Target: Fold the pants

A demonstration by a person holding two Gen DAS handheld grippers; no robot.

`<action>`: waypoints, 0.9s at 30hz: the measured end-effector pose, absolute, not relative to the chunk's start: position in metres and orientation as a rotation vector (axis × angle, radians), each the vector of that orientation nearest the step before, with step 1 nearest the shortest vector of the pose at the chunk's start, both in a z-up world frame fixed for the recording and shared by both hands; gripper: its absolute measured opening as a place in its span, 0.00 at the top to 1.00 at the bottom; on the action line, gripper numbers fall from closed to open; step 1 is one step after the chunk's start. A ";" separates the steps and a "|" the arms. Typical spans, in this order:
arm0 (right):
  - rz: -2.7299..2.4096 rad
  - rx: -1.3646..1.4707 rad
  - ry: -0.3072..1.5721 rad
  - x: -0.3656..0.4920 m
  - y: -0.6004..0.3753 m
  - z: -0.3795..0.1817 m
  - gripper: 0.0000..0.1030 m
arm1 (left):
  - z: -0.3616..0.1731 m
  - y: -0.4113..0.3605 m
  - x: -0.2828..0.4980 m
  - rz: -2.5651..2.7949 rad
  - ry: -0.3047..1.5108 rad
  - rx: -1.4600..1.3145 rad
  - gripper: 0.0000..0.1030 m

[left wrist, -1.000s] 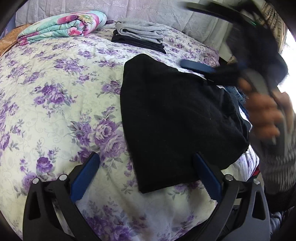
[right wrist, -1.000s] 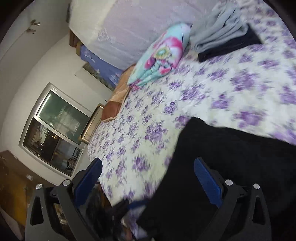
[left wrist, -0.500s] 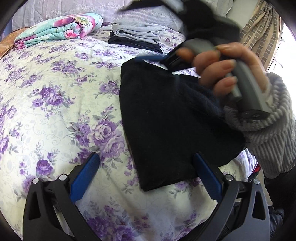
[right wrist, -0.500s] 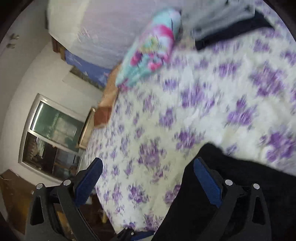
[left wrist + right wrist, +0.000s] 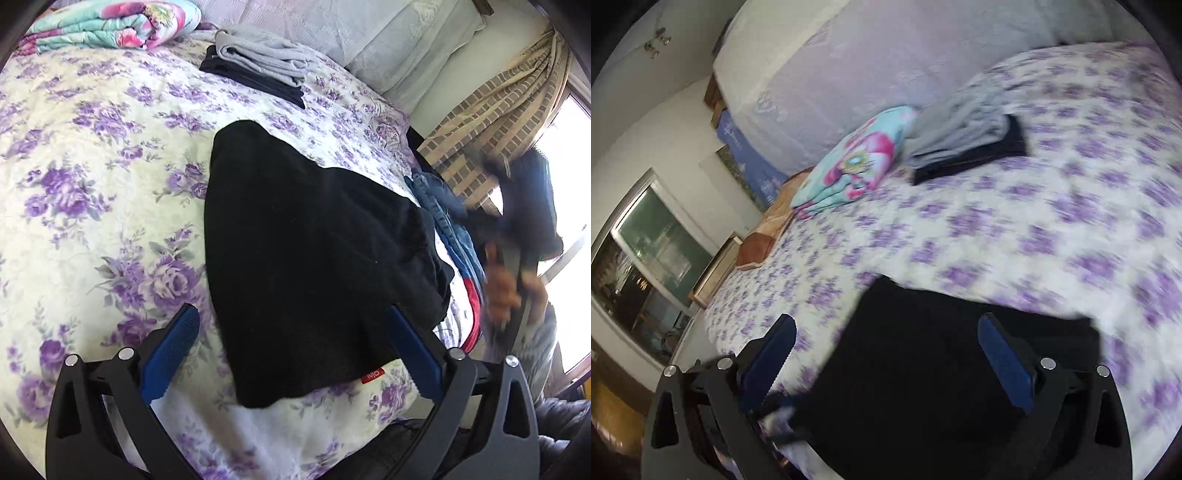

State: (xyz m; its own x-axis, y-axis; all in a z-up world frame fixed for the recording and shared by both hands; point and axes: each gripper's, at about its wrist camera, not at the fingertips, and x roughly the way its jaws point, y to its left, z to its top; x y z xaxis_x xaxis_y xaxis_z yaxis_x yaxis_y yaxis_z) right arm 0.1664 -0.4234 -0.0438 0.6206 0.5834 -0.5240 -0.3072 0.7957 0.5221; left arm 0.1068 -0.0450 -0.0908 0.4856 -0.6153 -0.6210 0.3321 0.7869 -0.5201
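Black pants lie folded on the purple-flowered bed cover, near its right front edge, with a red label at the near hem. My left gripper is open and empty, hovering just above the near end of the pants. My right gripper is open and empty above the pants in its blurred view. The right hand and its tool show blurred at the bed's right side in the left wrist view.
A stack of folded grey and dark clothes sits at the back of the bed, beside a rolled floral blanket. Blue clothes lie at the right edge. A curtain and window are at right.
The right hand and gripper crossed over the pants' far end, then pulled back to the right of the bed. The pants stay flat. My left gripper has barely moved.
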 end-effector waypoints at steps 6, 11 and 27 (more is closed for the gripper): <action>0.421 0.600 0.783 0.136 -0.499 -0.106 0.03 | -0.089 -0.044 0.106 -0.620 0.899 -0.440 0.05; 0.510 0.765 0.815 0.149 -0.505 -0.136 0.03 | -0.087 -0.051 0.102 -0.624 0.903 -0.441 0.05; 0.612 0.820 0.909 0.204 -0.464 -0.147 0.03 | -0.092 -0.061 0.128 -0.670 0.934 -0.466 0.05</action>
